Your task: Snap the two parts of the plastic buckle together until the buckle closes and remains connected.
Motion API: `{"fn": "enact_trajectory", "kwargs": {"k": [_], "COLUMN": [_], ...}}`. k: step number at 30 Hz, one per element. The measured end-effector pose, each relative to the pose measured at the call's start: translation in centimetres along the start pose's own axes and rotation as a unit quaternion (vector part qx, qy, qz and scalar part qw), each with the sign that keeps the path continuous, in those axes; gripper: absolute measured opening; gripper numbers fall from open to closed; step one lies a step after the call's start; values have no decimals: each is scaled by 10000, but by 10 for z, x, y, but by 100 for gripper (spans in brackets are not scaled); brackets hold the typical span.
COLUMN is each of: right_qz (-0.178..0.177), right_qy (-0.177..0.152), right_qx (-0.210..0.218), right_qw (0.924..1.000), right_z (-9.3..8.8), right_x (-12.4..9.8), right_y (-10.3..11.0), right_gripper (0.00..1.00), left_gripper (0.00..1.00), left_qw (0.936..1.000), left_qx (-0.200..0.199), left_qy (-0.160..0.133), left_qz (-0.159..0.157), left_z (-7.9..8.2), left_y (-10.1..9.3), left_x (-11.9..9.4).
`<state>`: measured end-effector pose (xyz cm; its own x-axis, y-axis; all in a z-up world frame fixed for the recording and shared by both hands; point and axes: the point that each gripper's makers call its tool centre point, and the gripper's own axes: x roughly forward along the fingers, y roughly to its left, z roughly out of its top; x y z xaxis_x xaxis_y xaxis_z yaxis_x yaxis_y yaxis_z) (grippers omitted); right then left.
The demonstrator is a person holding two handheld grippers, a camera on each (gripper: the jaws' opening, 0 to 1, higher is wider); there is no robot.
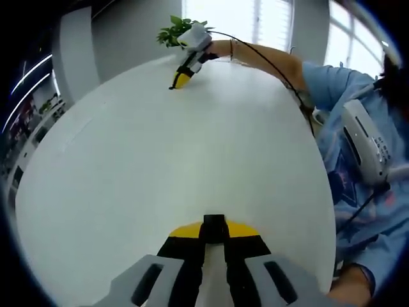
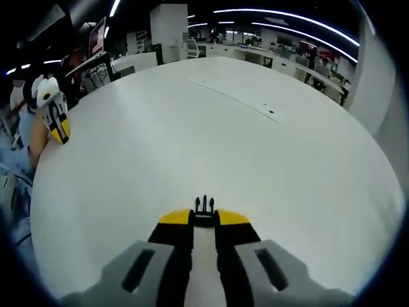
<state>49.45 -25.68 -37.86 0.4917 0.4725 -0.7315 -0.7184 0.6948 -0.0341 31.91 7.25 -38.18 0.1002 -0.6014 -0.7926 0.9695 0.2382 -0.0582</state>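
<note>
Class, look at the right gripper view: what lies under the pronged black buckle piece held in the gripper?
Under the pronged black plastic buckle piece, bare round white table is visible. Its rear end is hidden between the right gripper jaws.

**Two cameras facing each other across the white table**

The left gripper view sat low over the table, looking along its jaws toward the window and the distant right gripper. The right gripper view looked from the opposite side, close to the tabletop, toward the office, with the left gripper far off. Both shared the white table surface between them
</note>
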Motion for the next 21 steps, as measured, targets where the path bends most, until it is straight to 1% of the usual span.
{"fn": "enact_trajectory", "kwargs": {"k": [6, 13, 21], "right_qz": [79, 161, 287], "right_qy": [66, 25, 13], "right_qx": [-90, -179, -267], "right_qw": [9999, 9997, 9992], "right_z": [-1, -3, -7], "right_x": [0, -3, -9], "right_y": [13, 19, 32], "right_gripper": [13, 13, 13], "left_gripper": [10, 10, 10], "left_qw": [10000, 10000, 10000], "left_qx": [1, -60, -54], "left_qy": [-9, -38, -25], "left_qz": [-9, -41, -33], "left_z": [0, -1, 0], "left_y": [0, -1, 1], "left_x": [0, 0, -1]}}
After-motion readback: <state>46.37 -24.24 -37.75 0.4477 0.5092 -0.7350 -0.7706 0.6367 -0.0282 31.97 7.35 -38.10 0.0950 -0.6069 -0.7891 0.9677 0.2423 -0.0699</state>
